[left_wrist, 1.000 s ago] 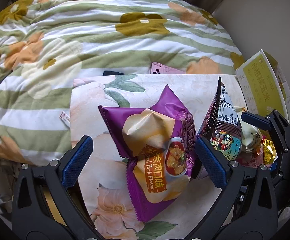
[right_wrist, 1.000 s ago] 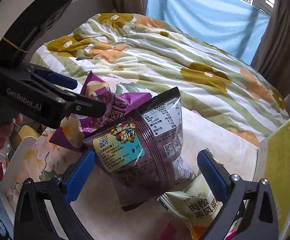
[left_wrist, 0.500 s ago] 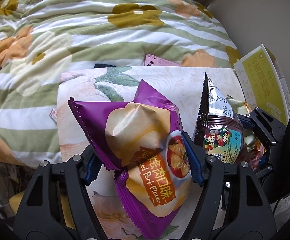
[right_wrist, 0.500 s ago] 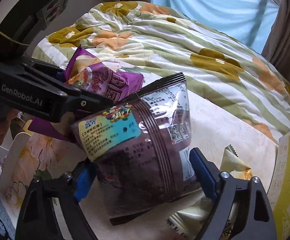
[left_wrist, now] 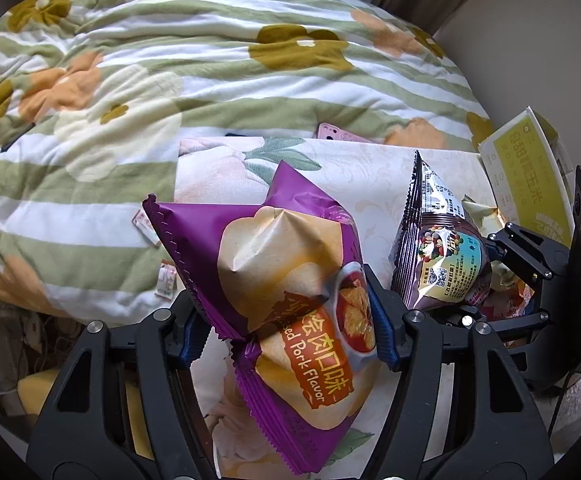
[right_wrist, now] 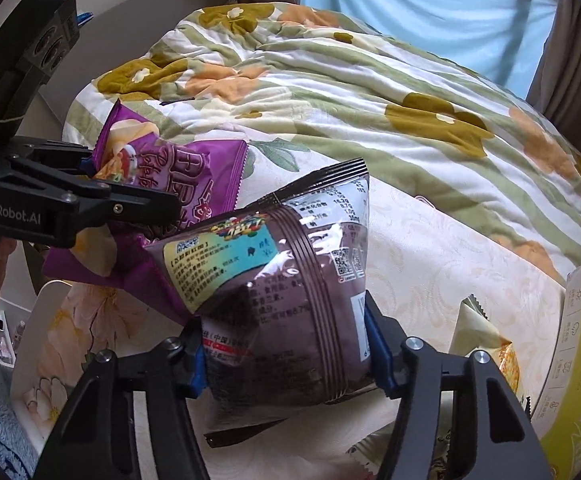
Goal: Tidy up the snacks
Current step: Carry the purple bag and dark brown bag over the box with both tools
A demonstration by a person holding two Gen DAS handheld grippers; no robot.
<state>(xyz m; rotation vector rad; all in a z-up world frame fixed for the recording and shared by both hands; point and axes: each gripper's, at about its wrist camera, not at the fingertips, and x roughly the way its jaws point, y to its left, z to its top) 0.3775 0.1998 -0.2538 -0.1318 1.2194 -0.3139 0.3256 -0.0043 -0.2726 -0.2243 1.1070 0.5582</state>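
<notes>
Bedroom, floral-cloth table (left_wrist: 430,184) pushed up against a bed with a striped flower quilt (left_wrist: 210,72).

Left gripper (left_wrist: 286,332) has just been closing and now pinches the purple bag (left_wrist: 274,280) between its blue pads, bag tilted above the cloth. Right gripper (right_wrist: 286,356) has been closing too and squeezes the brown bag (right_wrist: 290,300), just beside the purple one. A pale snack pack (right_wrist: 478,332) lies on the cloth to the right, near a yellow box (right_wrist: 578,340). Pink phone (left_wrist: 338,134) sits at the quilt edge.
</notes>
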